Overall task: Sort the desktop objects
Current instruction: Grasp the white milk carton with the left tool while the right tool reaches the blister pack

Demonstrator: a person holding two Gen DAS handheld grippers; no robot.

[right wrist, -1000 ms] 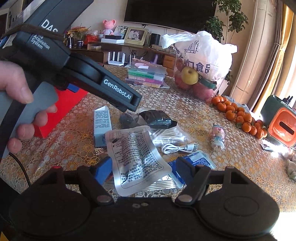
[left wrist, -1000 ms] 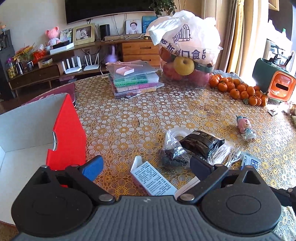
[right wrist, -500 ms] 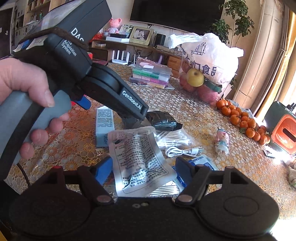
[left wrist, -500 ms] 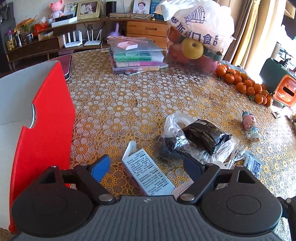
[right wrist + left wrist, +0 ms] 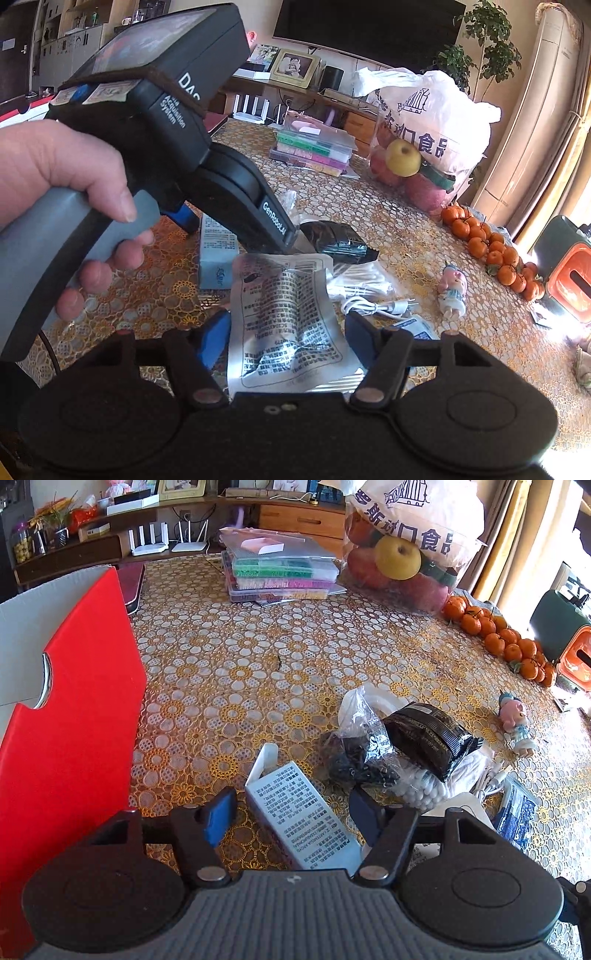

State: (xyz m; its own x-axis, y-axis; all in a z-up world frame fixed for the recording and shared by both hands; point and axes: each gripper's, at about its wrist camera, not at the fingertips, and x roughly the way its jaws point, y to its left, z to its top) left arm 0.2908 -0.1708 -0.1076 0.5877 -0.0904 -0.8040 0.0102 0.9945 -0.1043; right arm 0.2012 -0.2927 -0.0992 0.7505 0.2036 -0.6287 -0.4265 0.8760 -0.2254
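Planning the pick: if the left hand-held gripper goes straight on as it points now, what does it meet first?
Most likely the pale blue carton, lying between the open fingers of the left hand-held gripper. Beyond it sits the clear bag of dark bits. Depth is uncertain.

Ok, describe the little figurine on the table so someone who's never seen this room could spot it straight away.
Start at the row of oranges along the far right edge of the table. Just nearer than them, alone on the lace cloth, lies the figurine, right of the black packet. It is the only toy there: pink head, pale blue body, apart from the clutter.
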